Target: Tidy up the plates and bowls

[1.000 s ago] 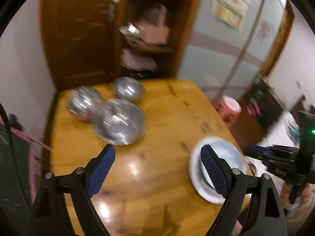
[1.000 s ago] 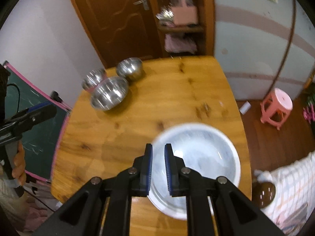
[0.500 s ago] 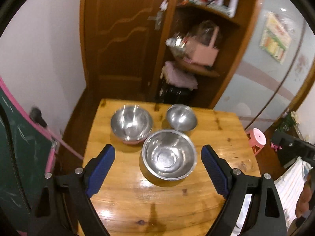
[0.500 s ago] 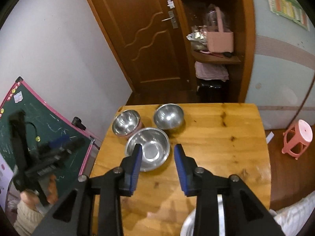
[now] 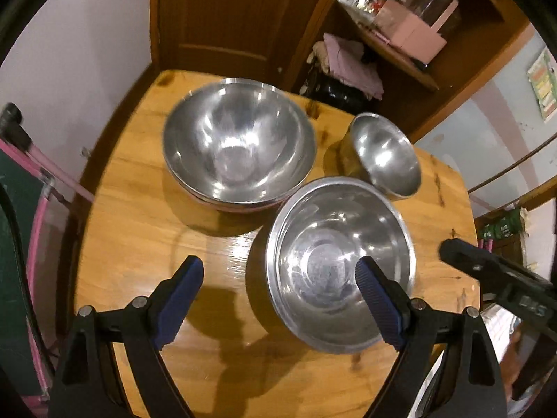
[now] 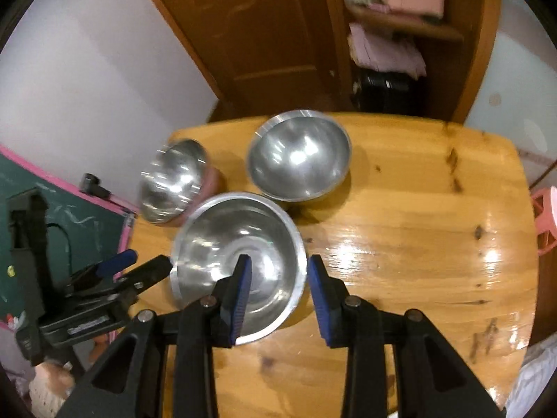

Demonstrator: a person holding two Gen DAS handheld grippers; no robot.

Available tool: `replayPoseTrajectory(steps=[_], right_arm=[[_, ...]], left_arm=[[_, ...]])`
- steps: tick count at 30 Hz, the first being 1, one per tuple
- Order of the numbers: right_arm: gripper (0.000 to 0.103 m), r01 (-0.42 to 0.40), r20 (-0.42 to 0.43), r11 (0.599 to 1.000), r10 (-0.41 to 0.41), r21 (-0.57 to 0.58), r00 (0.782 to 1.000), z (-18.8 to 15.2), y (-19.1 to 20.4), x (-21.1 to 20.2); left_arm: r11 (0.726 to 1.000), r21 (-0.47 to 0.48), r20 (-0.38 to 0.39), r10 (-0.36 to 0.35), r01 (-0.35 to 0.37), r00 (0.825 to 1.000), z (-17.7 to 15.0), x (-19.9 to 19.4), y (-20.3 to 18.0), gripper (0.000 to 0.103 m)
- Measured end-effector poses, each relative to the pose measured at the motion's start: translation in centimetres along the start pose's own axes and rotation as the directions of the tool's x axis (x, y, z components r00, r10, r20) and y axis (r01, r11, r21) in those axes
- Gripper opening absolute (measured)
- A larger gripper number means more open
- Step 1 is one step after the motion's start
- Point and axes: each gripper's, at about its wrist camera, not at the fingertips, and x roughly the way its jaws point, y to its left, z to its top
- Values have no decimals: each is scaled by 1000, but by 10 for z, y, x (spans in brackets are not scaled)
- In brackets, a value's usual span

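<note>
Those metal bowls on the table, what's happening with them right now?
A person holds a gripper in each hand over a wooden table with three steel bowls. Both grippers are open and hold nothing. The right gripper straddles the right rim of the nearest bowl, one finger inside and one outside. The left gripper hovers wide open at the same bowl. The large bowl and the small bowl sit untouched behind it.

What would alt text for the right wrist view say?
The open right hand-held gripper straddles the rim of the nearest steel bowl on a wooden table. Two more steel bowls sit behind it.
</note>
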Motion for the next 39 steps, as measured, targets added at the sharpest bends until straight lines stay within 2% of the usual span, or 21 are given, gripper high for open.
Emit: replayPoseTrajectory(steps=[3,8,10,11,12,16,21,26,33,39], right_arm=[[34,16,-57,1000,-15,18,998,3,-9,24],[33,-4,-107,1000,7,29,994,4,-14,45],[27,-12,-125,1000,15,26,992,4,-12,49],[17,-15,-134,1000,17,21,991,4,-10,51],[12,-19,-144,1000,21,12,989,3,-8,53],[11,13,-142,1000,-15,-16,990,0,1,51],[10,22,-145,999,-25,-27,989,-6,5,42],[10,27,-115,999,-31,-40,993,-18,13,9],[10,37,-29,998,-39,-58,999,-36,28,-56],[10,33,42,997,-30,-75,999,-61,43,-116]], left_arm=[[1000,9,-18,0,1,1000,0,15,1,84],[999,13,-73,-34,35,997,0,31,4,60],[999,-1,-98,-53,53,994,1,36,7,51],[998,-8,-102,-57,56,993,0,38,8,49],[998,-18,-106,-64,63,992,0,40,9,44],[995,-28,-127,-94,91,987,-2,46,10,20],[999,16,-126,-49,52,991,-11,40,2,16],[998,58,-98,-25,30,995,-18,17,-12,16],[993,113,-38,-13,17,999,-27,-44,-36,16],[981,192,50,3,-13,999,-48,-112,-49,16]])
